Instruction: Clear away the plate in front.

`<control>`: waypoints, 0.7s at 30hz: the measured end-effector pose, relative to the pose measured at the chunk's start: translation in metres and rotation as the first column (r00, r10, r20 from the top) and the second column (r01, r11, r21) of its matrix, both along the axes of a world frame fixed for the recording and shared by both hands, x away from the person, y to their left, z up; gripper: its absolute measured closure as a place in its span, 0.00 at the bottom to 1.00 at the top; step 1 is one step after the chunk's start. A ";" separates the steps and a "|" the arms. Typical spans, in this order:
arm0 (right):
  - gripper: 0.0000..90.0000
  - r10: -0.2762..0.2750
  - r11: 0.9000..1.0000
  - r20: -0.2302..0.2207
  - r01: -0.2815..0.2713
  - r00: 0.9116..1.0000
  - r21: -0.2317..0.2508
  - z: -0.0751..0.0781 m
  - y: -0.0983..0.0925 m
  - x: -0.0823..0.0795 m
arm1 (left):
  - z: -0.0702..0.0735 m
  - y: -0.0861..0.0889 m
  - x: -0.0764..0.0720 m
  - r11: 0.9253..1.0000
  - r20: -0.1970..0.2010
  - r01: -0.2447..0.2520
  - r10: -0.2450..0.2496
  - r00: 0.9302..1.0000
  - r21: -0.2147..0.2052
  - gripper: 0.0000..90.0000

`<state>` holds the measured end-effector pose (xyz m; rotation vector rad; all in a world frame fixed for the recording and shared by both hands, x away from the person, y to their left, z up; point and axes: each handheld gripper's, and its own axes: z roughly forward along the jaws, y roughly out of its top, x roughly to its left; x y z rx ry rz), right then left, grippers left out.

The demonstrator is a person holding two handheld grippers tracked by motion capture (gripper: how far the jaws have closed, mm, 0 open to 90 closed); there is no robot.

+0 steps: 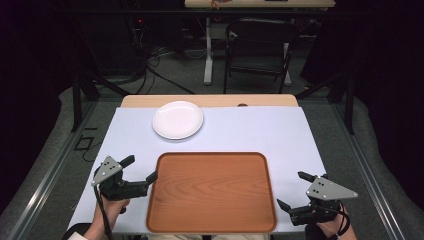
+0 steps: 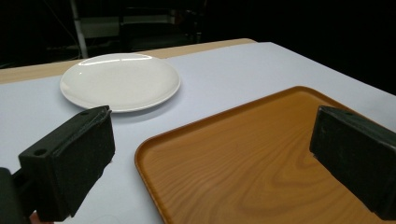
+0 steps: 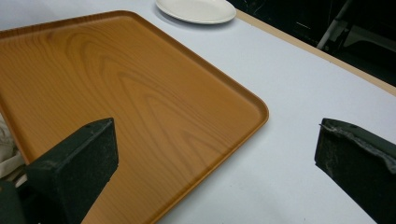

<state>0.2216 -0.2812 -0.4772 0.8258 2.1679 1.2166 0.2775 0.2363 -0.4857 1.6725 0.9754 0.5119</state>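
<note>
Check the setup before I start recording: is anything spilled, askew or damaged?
Nothing is spilled or askew. The white plate and wooden tray lie flat and bare. One oddity: the right gripper has a frayed edge on one jaw pad.

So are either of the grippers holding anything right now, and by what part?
Nothing is held. The left gripper and right gripper are open and empty, one beside each side of the wooden tray.

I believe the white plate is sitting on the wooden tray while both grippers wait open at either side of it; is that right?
Not quite: the white plate sits on the table's white cover, beyond the wooden tray and apart from it, as the high view shows. The rest holds: the left gripper and right gripper are open at either side of the tray.
</note>
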 end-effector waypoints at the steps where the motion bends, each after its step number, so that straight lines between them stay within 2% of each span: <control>1: 0.00 0.000 1.000 0.000 0.000 1.000 0.000 0.000 0.000 0.000 | 0.000 0.000 0.000 1.000 0.000 0.000 0.000 1.000 0.000 0.00; 2: 0.00 0.000 1.000 0.000 0.000 1.000 0.000 0.000 0.000 0.000 | -0.001 -0.005 0.003 1.000 -0.009 -0.018 0.018 1.000 -0.005 0.00; 7: 0.00 0.001 1.000 -0.001 -0.001 1.000 0.000 0.000 0.000 0.000 | -0.002 -0.015 0.010 0.999 -0.023 -0.041 0.040 0.999 -0.017 0.00; 11: 0.00 0.001 1.000 0.000 -0.001 1.000 0.000 0.000 0.000 0.000 | -0.001 -0.024 0.015 0.998 -0.028 -0.042 0.041 0.999 -0.047 0.00; 13: 0.00 0.001 1.000 0.000 -0.001 1.000 0.000 0.000 0.000 0.000 | -0.001 -0.029 0.019 0.998 -0.030 -0.050 0.049 0.998 -0.040 0.00; 18: 0.00 0.003 1.000 -0.002 -0.003 1.000 -0.001 0.000 0.000 0.000 | -0.001 -0.041 0.028 0.996 -0.037 -0.067 0.065 0.997 -0.057 0.00; 21: 0.00 0.004 1.000 -0.002 -0.004 1.000 0.000 0.000 0.000 0.000 | -0.002 -0.049 0.036 0.991 -0.059 -0.089 0.083 0.995 -0.103 0.00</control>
